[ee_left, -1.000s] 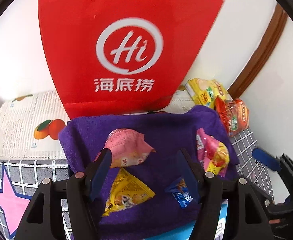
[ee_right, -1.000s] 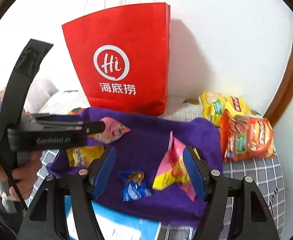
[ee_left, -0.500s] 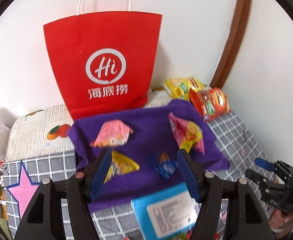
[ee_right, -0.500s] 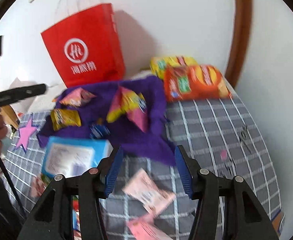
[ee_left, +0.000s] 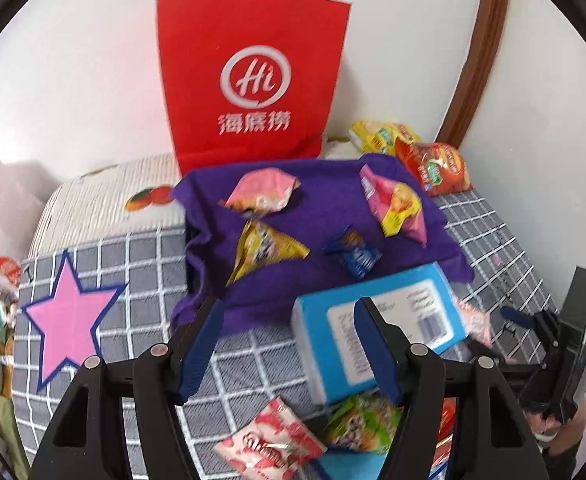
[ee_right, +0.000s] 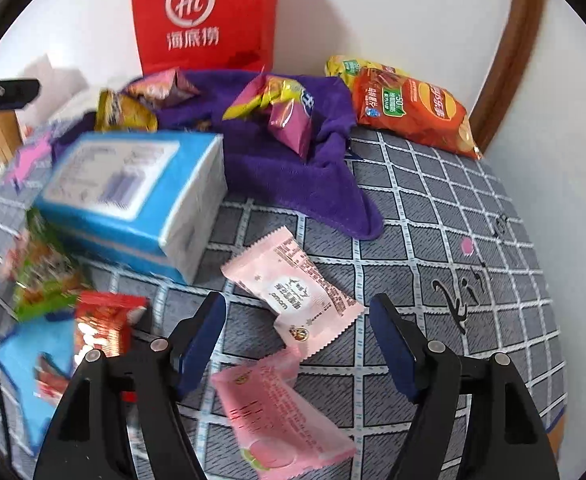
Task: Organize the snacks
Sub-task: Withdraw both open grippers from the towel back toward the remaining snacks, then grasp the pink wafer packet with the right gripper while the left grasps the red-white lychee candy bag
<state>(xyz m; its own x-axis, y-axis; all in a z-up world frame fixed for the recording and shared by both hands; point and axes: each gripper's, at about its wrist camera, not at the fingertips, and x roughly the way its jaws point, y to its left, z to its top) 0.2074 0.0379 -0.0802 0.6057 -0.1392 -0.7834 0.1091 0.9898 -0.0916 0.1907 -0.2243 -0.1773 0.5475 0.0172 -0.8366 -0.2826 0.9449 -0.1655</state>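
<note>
Taking the blue box [ee_left: 377, 328] as the landmark, the scene runs left to right. Left of the box, the left tool [ee_left: 289, 344] hangs above the grey checked cover [ee_left: 133, 264] with its jaws spread and nothing between them. Behind the box a purple cloth [ee_left: 321, 200] carries four small packets: a pink one [ee_left: 261, 192], a yellow one [ee_left: 265, 248], a blue one [ee_left: 353, 256] and a pink-and-yellow one [ee_left: 397, 204]. On the near side of the box lie a red-and-white packet [ee_left: 269, 444] and a green packet [ee_left: 361, 424].

Right of the box, the right tool [ee_right: 297, 340] is also released, empty, poised over two pink sachets [ee_right: 297, 288] on the cover; one lies between its fingertips, the other just nearer the camera.

The step in hand looks like a pickup of the farther pink sachet. It would go best with the jaws lowered squarely across the sachet's narrow width, closing on the filled middle rather than the crimped edge, which would likely slip. The second sachet sits touching or nearly so, thus the descent should stay clear of it.

The surface appears to be a soft bed or cushion rather than a table, so pressing down will sink the cover. Behind the cloth a red paper bag [ee_left: 253, 76] stands against a white wall, with orange and yellow chip bags [ee_right: 409, 108] to the box's far right beside a brown wooden trim [ee_right: 509, 48].
</note>
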